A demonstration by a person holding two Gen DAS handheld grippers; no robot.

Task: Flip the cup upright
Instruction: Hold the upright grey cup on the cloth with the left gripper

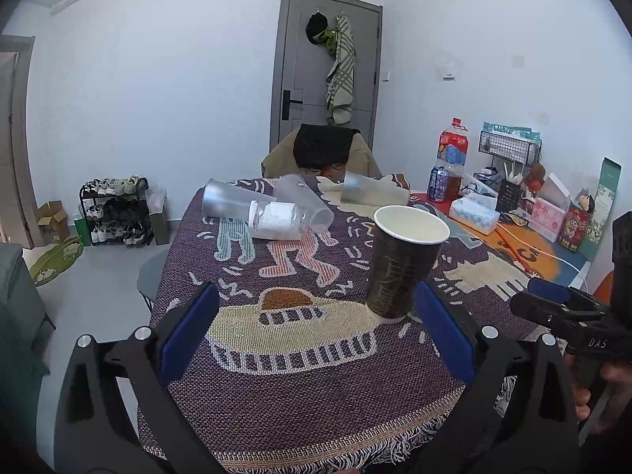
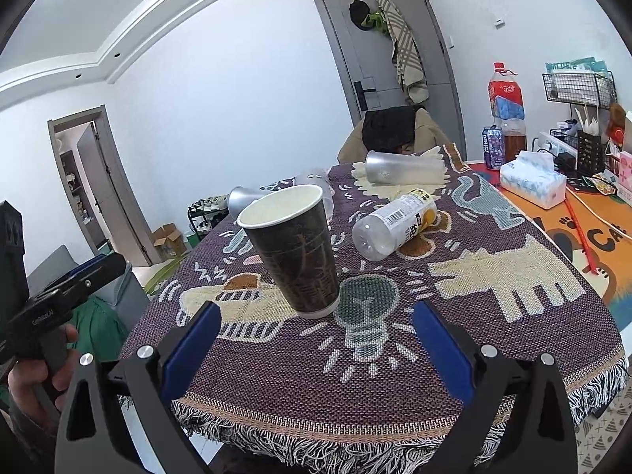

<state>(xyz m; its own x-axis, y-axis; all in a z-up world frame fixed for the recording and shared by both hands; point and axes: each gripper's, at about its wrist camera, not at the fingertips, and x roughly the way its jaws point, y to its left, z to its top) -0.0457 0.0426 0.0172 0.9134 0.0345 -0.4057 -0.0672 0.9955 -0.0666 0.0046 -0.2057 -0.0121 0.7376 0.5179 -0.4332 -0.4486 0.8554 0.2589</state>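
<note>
Woven blanket covers the table, patterned with figures. Left gripper is spread wide, fingers apart and holding nothing; right gripper likewise spread and empty. Dark paper cup stands upright on the blanket, mouth up, just beyond both grippers and touching neither. Behind it, clear plastic cups and one plastic bottle lie on their sides.

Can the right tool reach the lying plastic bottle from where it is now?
Probably yes. The right tool is open, and the bottle lies ahead, a little right. The upright paper cup stands left of that line, so the way looks free.
</note>
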